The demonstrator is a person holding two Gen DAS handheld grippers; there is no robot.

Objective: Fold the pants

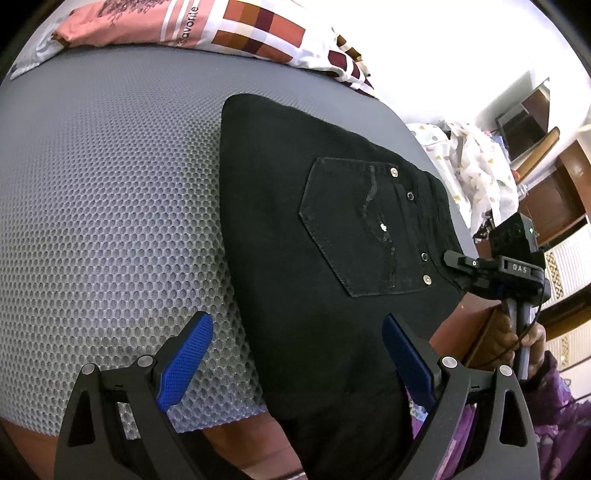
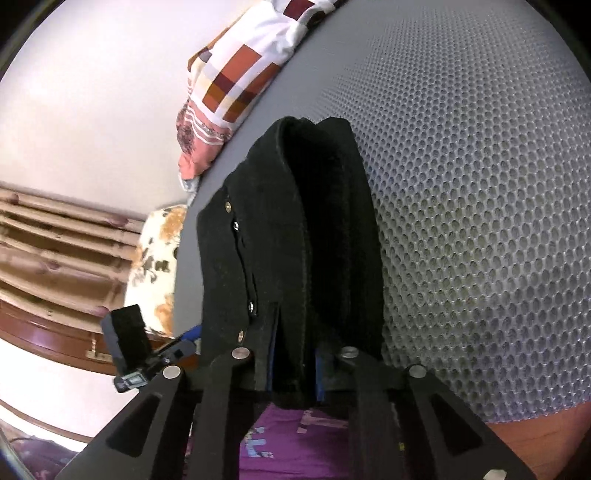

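- Black pants [image 1: 325,229] are seen laid on a grey honeycomb-mesh mattress [image 1: 110,192], filling the centre and lower centre of the left wrist view.
- A back pocket [image 1: 362,229] with metal rivets is shown facing up, right of centre.
- The lower part of the pants is draped over the mattress edge at the bottom of that frame.
- Left tongs [image 1: 297,363] are held wide apart at the bottom of the frame; nothing is clamped.
- One blue pad [image 1: 184,363] is seen over bare mesh, the other over the black cloth; contact with the cloth cannot be told.
- Right tongs [image 2: 295,369] are clamped together on a folded edge of the pants [image 2: 295,229] in the lower centre of the right wrist view; blue pads are only partly visible behind the cloth.
- In that view the cloth is gathered in thick upright folds running from the tongs toward the upper centre.
- In the left wrist view the right tongs [image 1: 456,260] are seen at the right edge, at the waistband side of the pants, with a hand [image 1: 524,339] on the handle and a purple patterned sleeve [image 1: 554,398] below.
- A patchwork blanket [image 1: 236,33] is placed along the top of the frame, well apart from the pants.
- White patterned fabric [image 1: 476,173] is piled beyond the mattress at the upper right.
- Wooden furniture [image 2: 55,236] is visible at the left of the right wrist view.
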